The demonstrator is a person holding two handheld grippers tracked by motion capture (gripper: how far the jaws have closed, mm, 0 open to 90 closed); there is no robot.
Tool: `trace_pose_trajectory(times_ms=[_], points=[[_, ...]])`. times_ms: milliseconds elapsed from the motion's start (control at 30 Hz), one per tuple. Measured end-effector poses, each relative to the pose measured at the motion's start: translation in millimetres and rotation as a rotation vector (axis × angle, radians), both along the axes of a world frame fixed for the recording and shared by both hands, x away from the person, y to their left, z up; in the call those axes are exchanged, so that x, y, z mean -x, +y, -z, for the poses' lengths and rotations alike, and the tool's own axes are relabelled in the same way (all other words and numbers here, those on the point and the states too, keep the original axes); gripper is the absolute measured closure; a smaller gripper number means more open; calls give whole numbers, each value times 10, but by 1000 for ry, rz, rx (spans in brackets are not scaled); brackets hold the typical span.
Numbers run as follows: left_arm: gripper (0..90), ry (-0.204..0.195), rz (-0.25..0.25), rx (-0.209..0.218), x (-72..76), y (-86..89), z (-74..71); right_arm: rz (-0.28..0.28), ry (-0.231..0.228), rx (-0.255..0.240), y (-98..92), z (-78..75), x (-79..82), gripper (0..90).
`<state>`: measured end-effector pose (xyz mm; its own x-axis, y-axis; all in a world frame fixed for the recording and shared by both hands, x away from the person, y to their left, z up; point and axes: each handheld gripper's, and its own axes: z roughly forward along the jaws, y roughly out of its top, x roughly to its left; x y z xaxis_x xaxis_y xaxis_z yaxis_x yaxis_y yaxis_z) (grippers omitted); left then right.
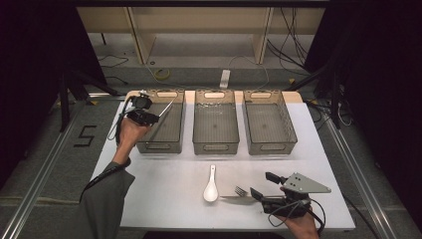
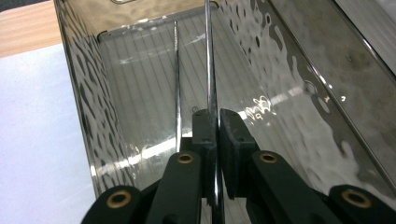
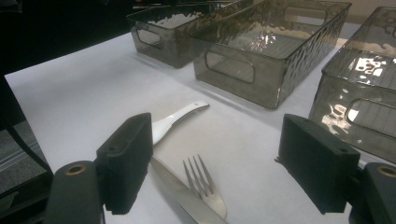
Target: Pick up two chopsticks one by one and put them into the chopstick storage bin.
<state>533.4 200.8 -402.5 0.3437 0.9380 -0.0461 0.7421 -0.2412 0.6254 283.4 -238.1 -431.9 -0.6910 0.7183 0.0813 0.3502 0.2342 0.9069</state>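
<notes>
Over the leftmost of three clear bins [image 1: 161,124] at the far side of the white table [image 1: 164,194], the left tongs [image 1: 155,117] are clenched on a thin metal utensil [image 2: 210,70] (seen edge-on, so its kind is unclear) that points down into the bin. Near the front edge, the right tongs [image 3: 215,163] are spread wide just above a fork [image 3: 203,184] and a knife [image 3: 184,193] lying touching, with a white spoon [image 1: 211,186] just beside them.
</notes>
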Motion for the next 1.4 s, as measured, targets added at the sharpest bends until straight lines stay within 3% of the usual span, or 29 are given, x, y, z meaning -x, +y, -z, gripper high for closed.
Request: trace_pose_trajectory(times_ms=[100, 300, 367, 433, 533, 700, 800, 1000, 1267, 1400], points=[[848, 3, 2, 1, -10, -18, 25, 1, 0, 0, 0, 0, 1, 270], [840, -12, -18, -35, -27, -46, 102, 4, 4, -2, -3, 0, 2, 271], [830, -42, -38, -23, -28, -45, 122, 4, 8, -1, -4, 4, -2, 270], [734, -56, -53, 11, -28, -32, 120, 5, 10, -2, -5, 4, -2, 271], [642, -75, -49, 15, -13, -44, 90, 4, 13, -4, -4, 5, -4, 271], [526, -58, -33, 62, 41, -67, -6, 5, 11, -5, -7, 5, -4, 271], [445, -28, -37, 125, 110, -87, -88, 7, 10, -4, -11, 4, -4, 270], [345, -37, 10, 220, 398, -148, -216, 13, 23, 6, -6, 9, -12, 270], [276, -24, 66, 264, 707, -245, -135, 19, 22, 4, -11, 7, -5, 271], [252, -11, 97, 243, 832, -306, -69, 17, 20, 1, -7, 4, -10, 270]])
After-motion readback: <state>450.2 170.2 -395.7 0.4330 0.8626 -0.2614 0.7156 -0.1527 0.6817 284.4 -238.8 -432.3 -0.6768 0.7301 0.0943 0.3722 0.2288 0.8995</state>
